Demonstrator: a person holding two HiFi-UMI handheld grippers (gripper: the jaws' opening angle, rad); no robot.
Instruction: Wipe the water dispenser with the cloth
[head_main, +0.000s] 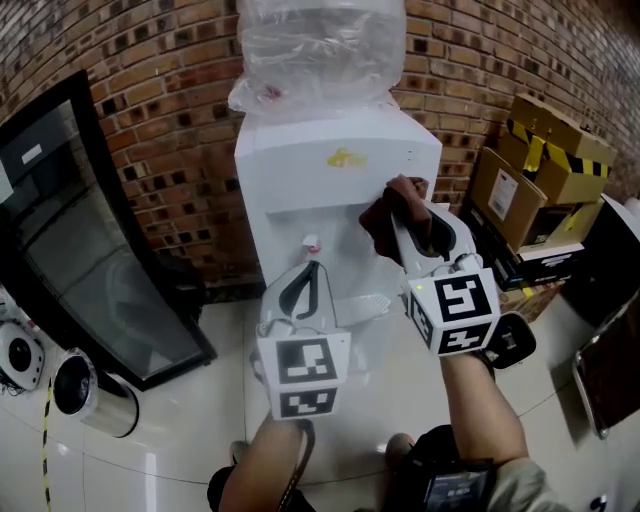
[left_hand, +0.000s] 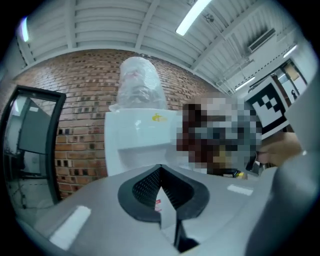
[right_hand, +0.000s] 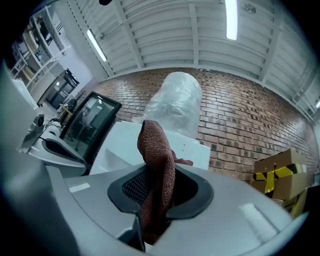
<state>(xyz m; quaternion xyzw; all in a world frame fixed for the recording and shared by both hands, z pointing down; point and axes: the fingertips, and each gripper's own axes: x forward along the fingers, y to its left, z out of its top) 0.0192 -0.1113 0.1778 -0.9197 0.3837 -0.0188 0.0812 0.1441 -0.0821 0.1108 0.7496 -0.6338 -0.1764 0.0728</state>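
R gripper (head_main: 412, 208) – jaws clenched on the cloth (head_main: 388, 218), a reddish-brown rag. In the right gripper view it stands bunched up between the pads, with the top end flopped over past the tips. The cloth is up at the front-right corner of the water dispenser (head_main: 335, 170), just under its top panel. It looks pressed on the white face, but contact isn't certain from the head view.

L gripper (head_main: 311, 270) – jaws clenched, tips meeting, nothing between them. It is held lower, in front of the dispenser's tap recess near the small red tap (head_main: 311, 243), and apart from it.

The dispenser is a white upright unit with a yellow logo (head_main: 343, 157) on its upper front. The bottle (head_main: 320, 45) on top is wrapped in clear plastic. Brick wall (head_main: 160, 90) behind. Cardboard boxes (head_main: 540, 160) are stacked to the dispenser's right, and a black-framed glass panel (head_main: 90, 250) leans at the left. Pale tile floor (head_main: 180, 440).
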